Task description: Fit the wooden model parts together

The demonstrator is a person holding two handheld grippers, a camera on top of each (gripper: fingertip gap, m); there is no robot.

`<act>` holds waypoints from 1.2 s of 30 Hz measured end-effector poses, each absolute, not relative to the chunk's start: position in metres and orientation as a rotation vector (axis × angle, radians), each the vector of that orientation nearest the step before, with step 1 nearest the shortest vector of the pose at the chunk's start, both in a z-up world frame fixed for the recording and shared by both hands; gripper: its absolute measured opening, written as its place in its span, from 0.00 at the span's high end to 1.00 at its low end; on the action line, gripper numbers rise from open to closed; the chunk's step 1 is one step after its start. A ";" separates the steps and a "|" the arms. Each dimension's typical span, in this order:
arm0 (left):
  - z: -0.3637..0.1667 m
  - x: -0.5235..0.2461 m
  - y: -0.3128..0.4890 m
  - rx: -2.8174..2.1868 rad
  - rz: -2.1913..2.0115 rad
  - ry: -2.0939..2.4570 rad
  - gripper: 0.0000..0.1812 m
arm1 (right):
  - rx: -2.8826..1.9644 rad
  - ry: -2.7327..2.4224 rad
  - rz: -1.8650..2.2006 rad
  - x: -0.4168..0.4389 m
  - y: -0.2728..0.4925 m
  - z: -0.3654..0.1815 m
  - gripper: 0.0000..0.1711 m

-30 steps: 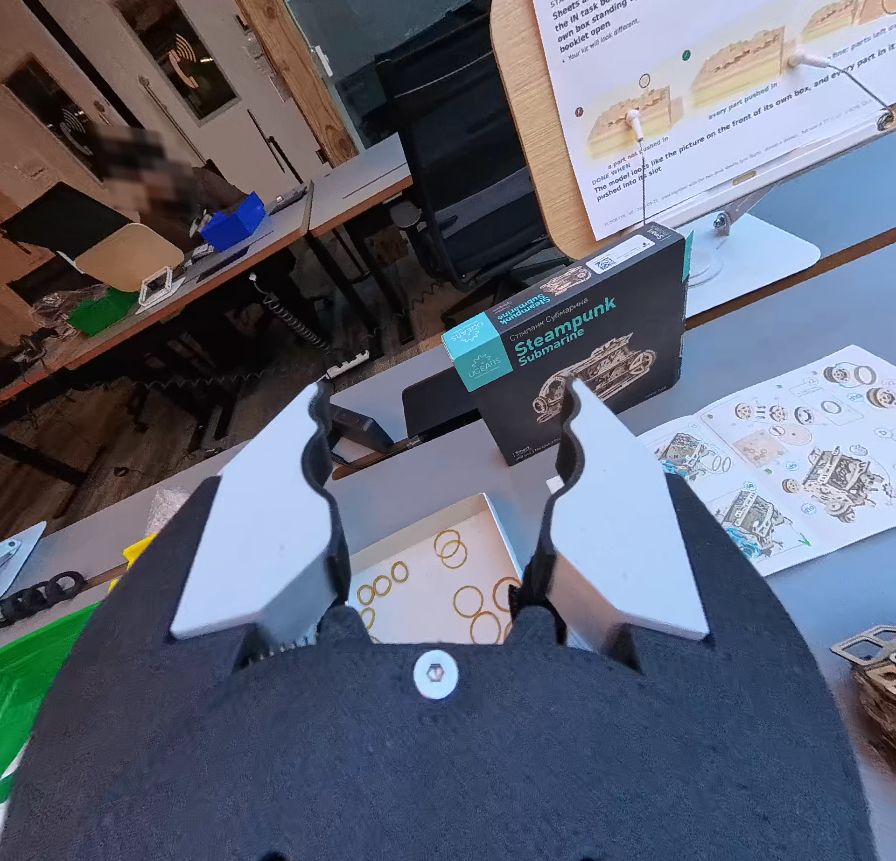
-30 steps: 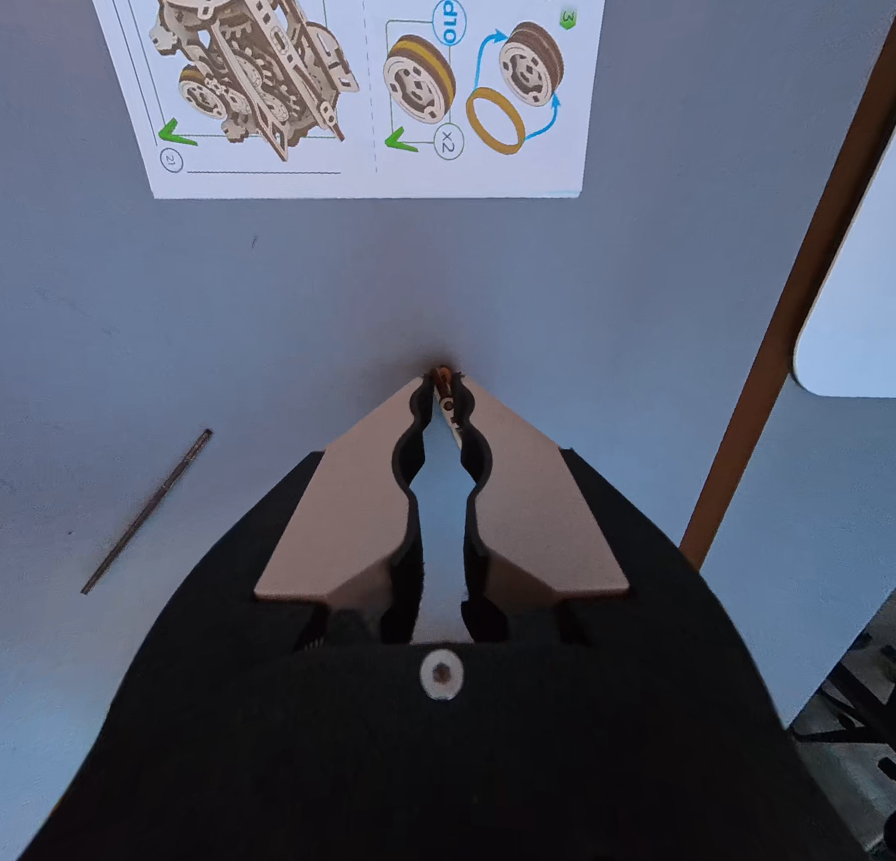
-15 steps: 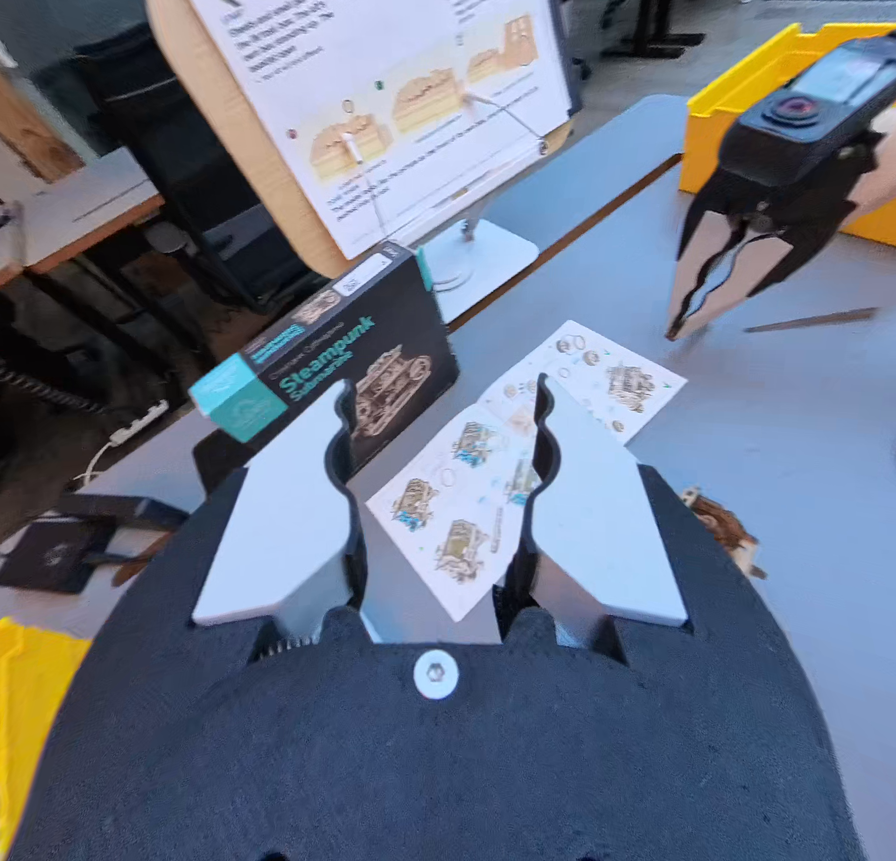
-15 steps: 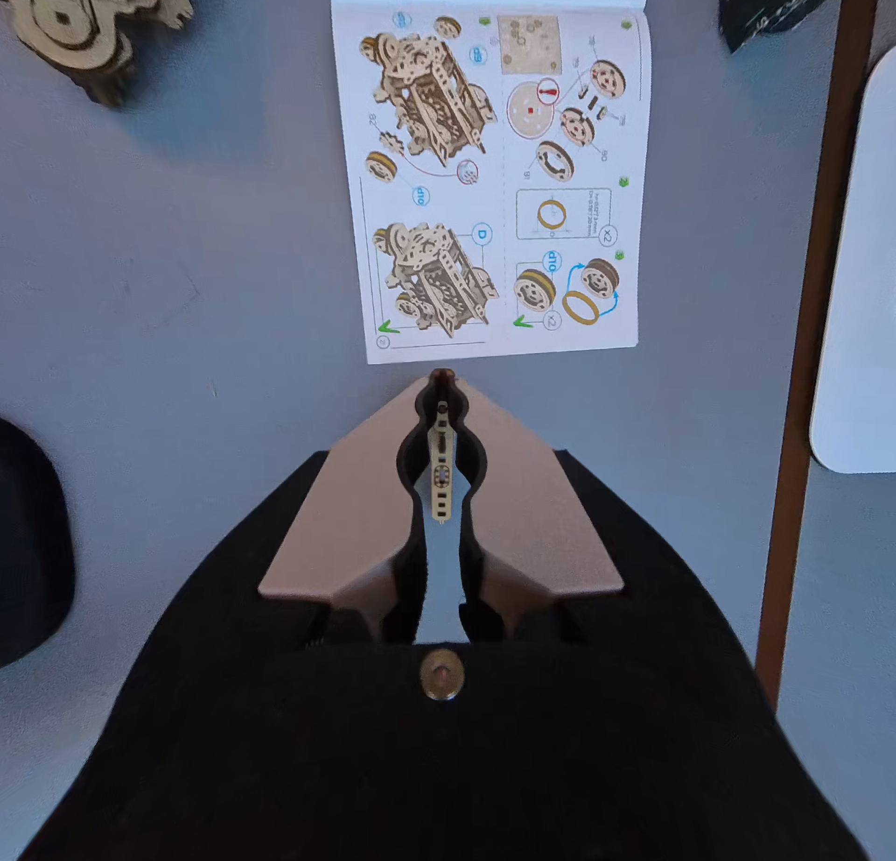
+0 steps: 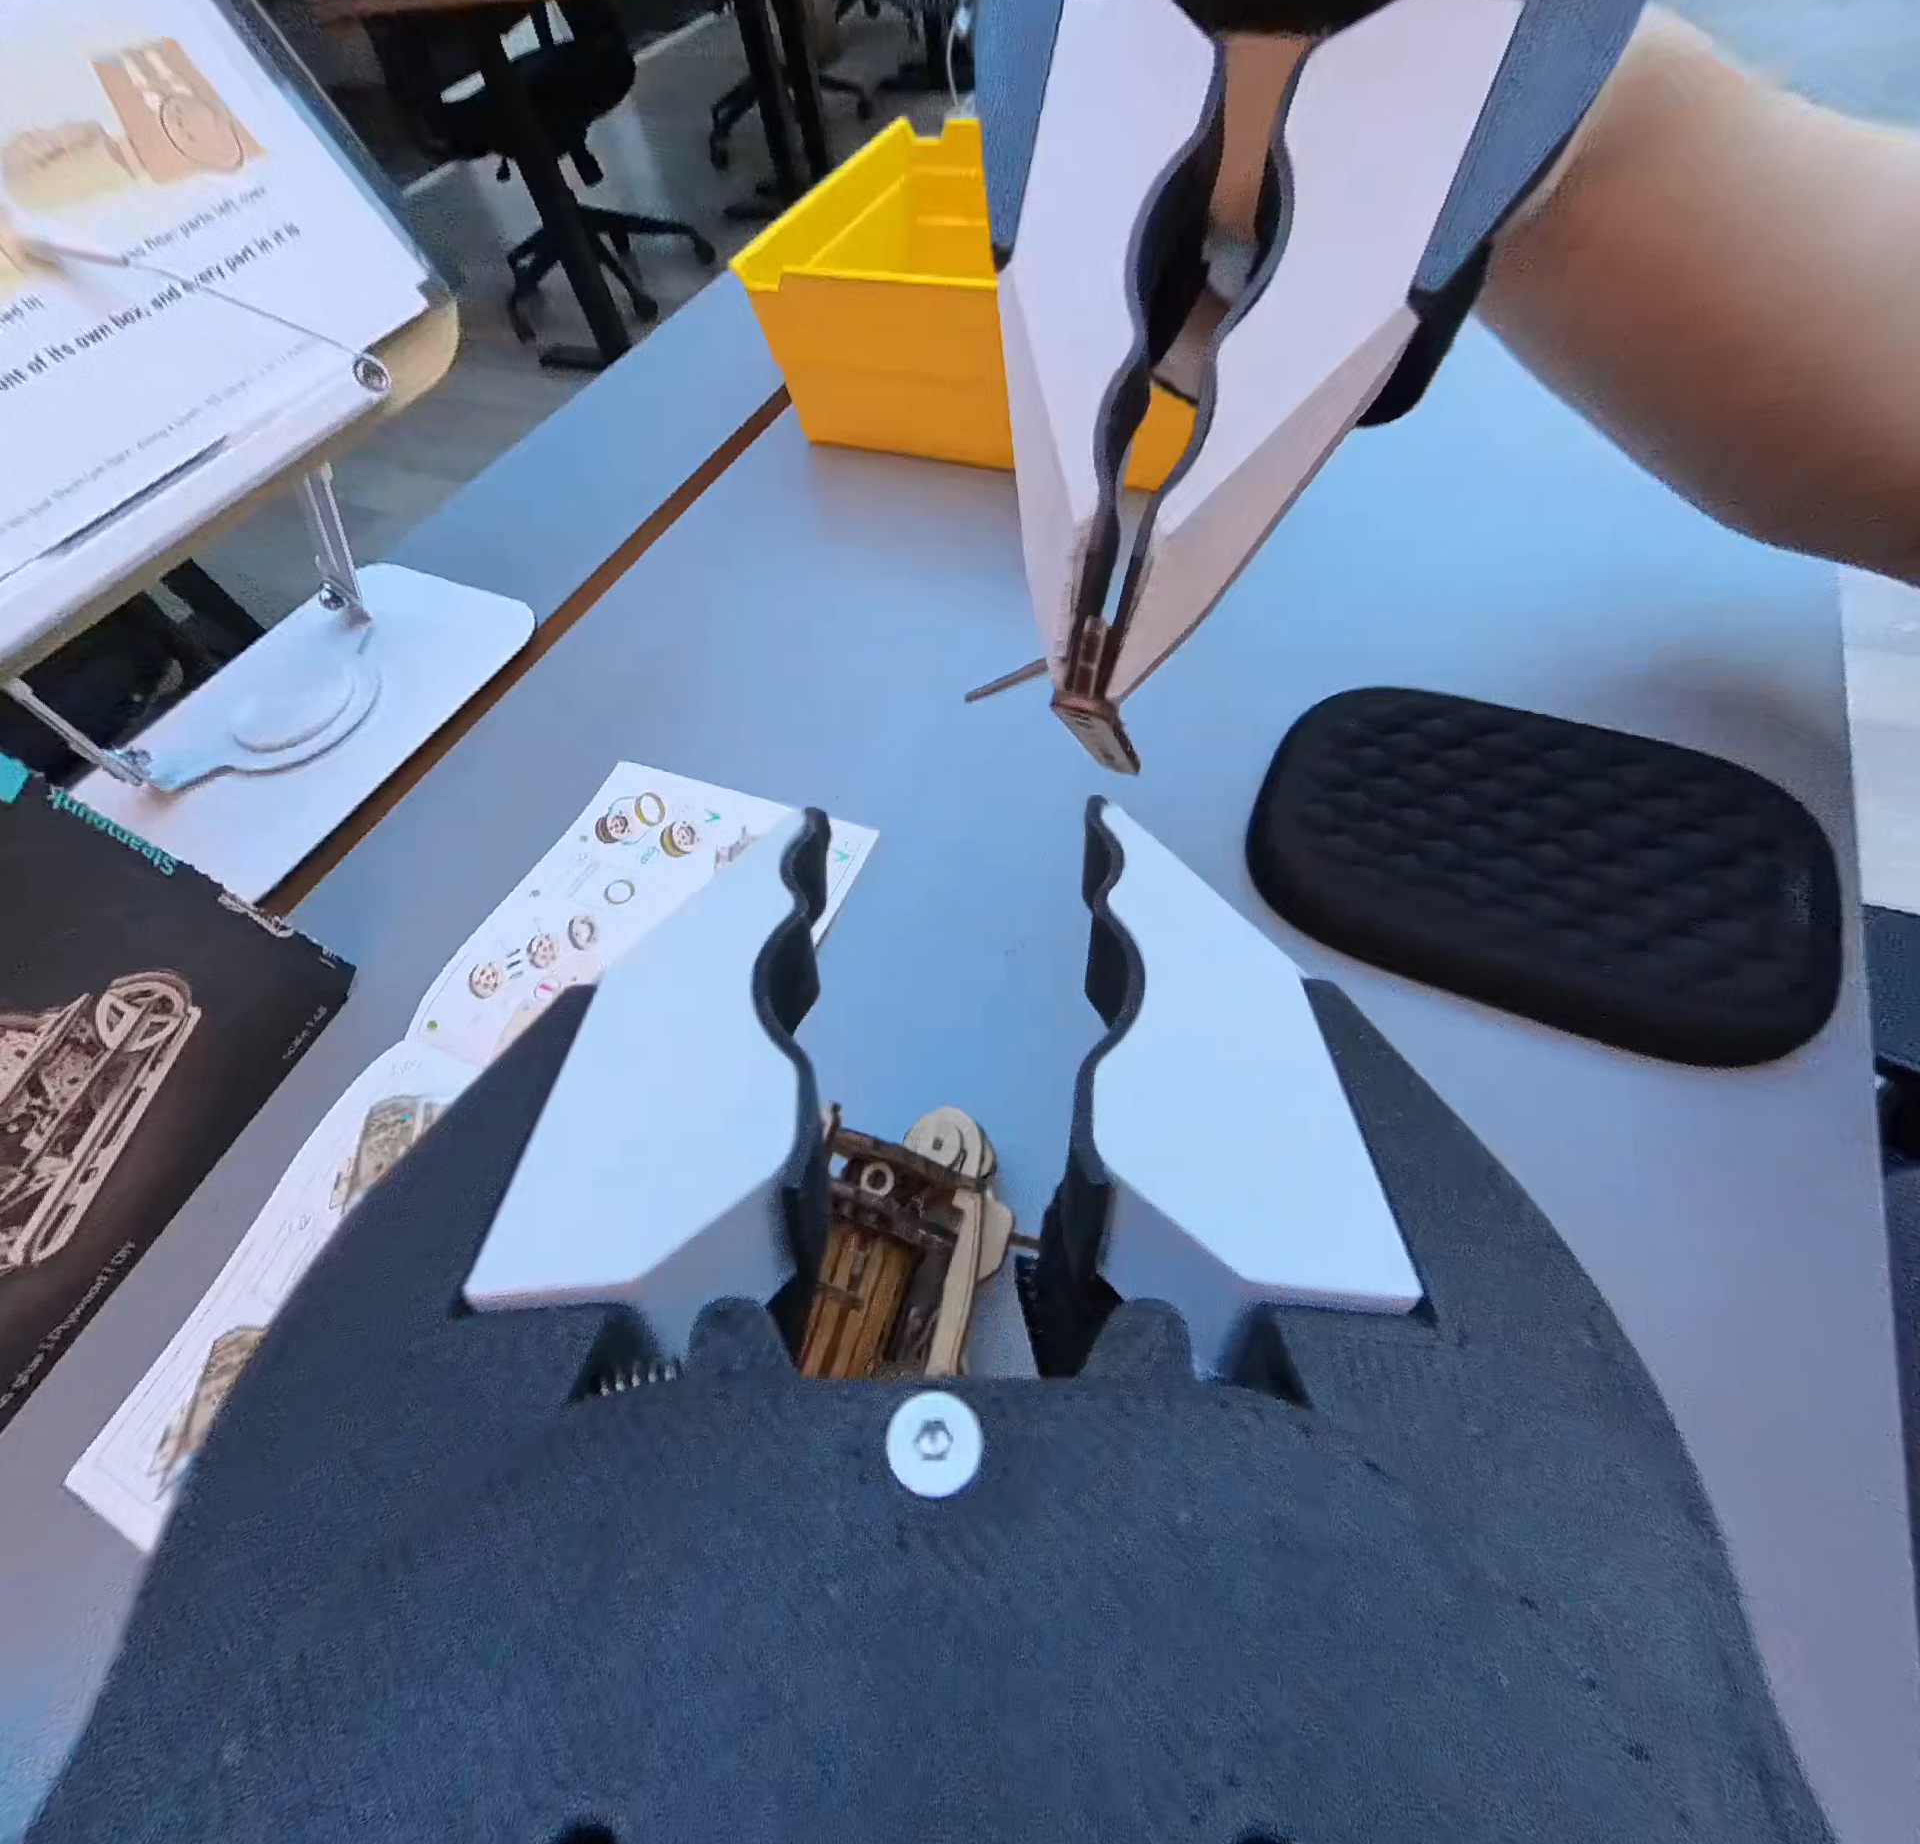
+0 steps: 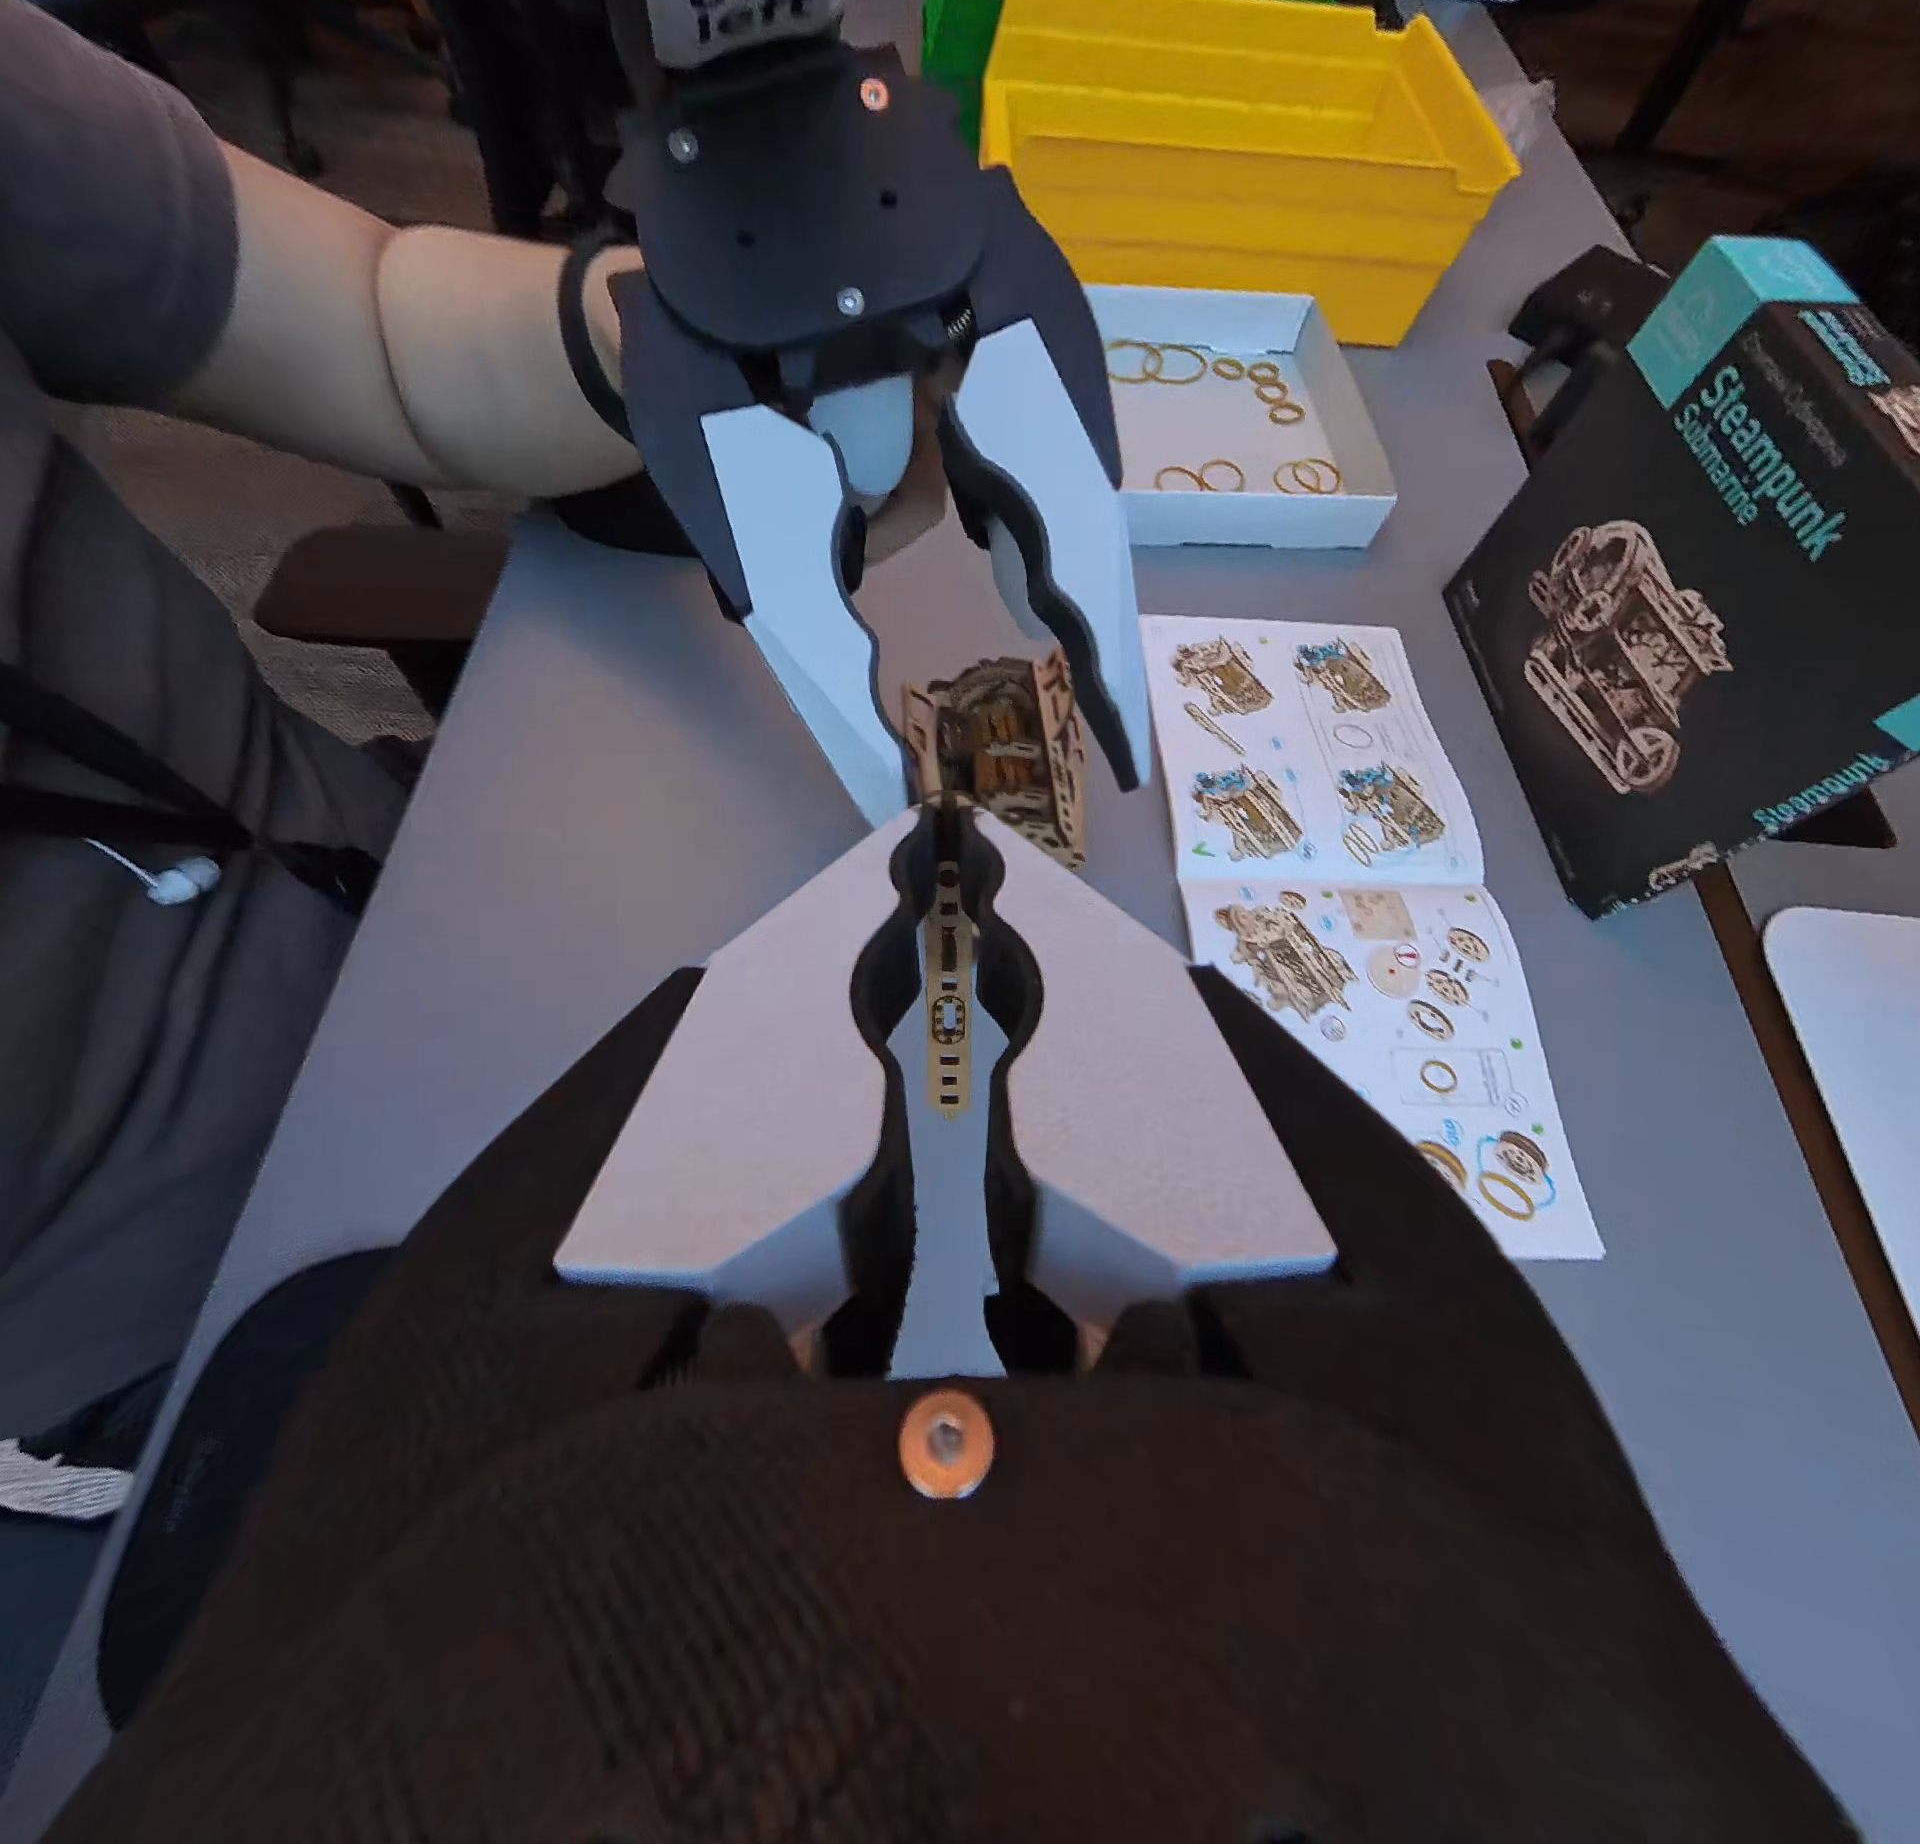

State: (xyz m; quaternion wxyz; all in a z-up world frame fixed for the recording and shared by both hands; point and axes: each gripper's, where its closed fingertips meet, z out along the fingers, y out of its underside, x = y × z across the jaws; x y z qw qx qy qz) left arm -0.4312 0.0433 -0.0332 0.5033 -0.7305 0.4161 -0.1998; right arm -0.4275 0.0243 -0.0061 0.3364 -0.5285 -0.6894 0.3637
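Pale laser-cut wooden strip (image 6: 948, 1005), apparently matt

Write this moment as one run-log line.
left gripper: open above wooden model | right gripper: shut on slotted wooden strip | fit: not yet

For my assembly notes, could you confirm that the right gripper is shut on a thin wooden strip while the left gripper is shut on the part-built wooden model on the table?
Not quite: the left gripper is open, its fingers apart around the part-built wooden model on the table, as the right wrist view shows. The right gripper is indeed shut on the thin wooden strip.
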 end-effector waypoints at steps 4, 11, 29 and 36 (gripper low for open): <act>-0.014 -0.416 0.014 -1.665 -0.662 0.993 0.81 | -1.355 -1.801 1.024 -0.437 0.000 0.007 0.99; -0.017 -0.414 -0.010 -1.682 -0.823 0.969 0.81 | -1.317 -1.855 0.988 -0.447 -0.024 0.008 0.99; 0.000 -0.475 -0.073 -1.354 -0.842 0.725 0.96 | -1.052 -1.709 1.007 -0.466 -0.056 -0.016 0.78; -0.009 -0.487 -0.077 -1.330 -0.876 0.682 0.96 | -1.068 -1.678 1.265 -0.478 -0.065 -0.027 0.94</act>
